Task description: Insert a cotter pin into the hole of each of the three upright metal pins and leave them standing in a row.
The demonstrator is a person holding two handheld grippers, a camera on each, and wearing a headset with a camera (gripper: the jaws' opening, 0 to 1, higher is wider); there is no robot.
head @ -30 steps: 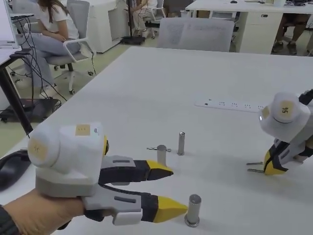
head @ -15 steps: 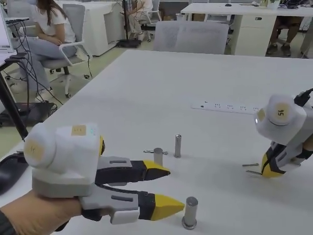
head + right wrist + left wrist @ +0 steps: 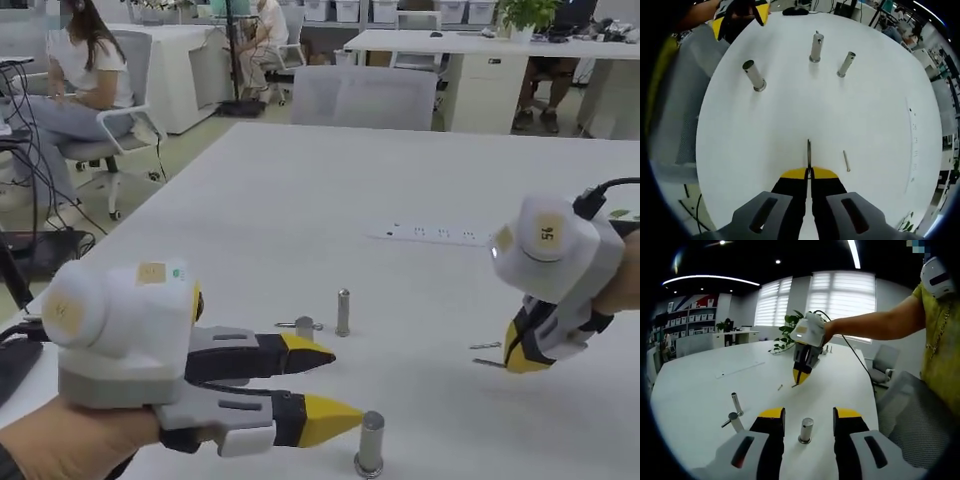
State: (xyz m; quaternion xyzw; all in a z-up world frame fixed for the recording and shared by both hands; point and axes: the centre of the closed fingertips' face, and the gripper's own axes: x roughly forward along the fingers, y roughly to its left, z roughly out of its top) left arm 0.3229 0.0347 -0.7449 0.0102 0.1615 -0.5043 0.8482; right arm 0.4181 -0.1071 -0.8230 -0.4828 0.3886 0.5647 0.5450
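Silver metal cylindrical pins (image 3: 816,47) are standing upright on the white tabletop (image 3: 300,200), while the right gripper (image 3: 809,172) is pinching a thin grey cotter pin (image 3: 808,150) in its jaws and the left gripper (image 3: 809,416) is hovering, jaws apart, beside one.

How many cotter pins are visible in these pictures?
3. One cotter pin sticks out of the middle metal pin; one is clamped in the right gripper; one lies loose on the table beside that gripper. Others may be hidden.
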